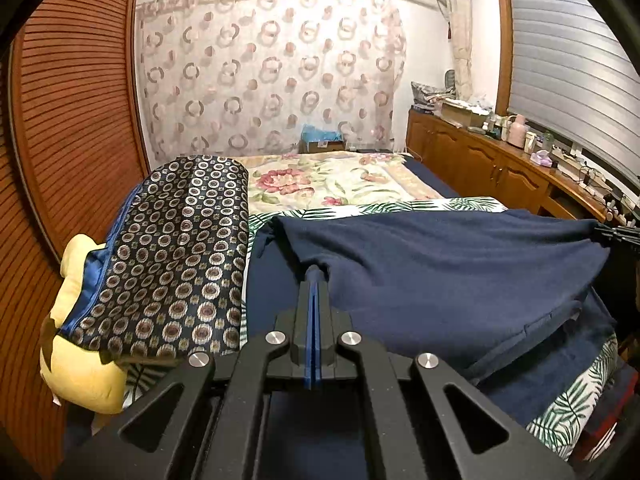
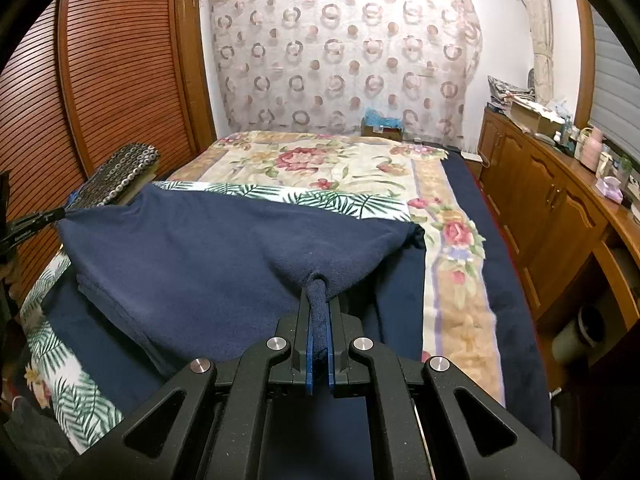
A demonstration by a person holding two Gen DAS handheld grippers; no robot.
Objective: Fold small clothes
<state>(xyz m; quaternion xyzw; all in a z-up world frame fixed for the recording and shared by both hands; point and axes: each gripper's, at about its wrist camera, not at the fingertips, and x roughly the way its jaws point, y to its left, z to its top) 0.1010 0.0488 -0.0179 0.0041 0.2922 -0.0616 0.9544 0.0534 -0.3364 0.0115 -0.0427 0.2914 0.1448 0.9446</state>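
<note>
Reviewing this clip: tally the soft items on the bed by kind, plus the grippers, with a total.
Navy garment, held up by both grippers: 1
Patterned rolled bolster: 1
Yellow pillow: 1
Floral blanket: 1
Palm-leaf sheet: 1
Grippers, left gripper and right gripper, each shut on the garment's edge: 2
Total: 7

Bed in navy, spread with a floral quilt and palm-leaf sheet; navy garment draped across, patterned bolster and yellow pillow at the edge.
</note>
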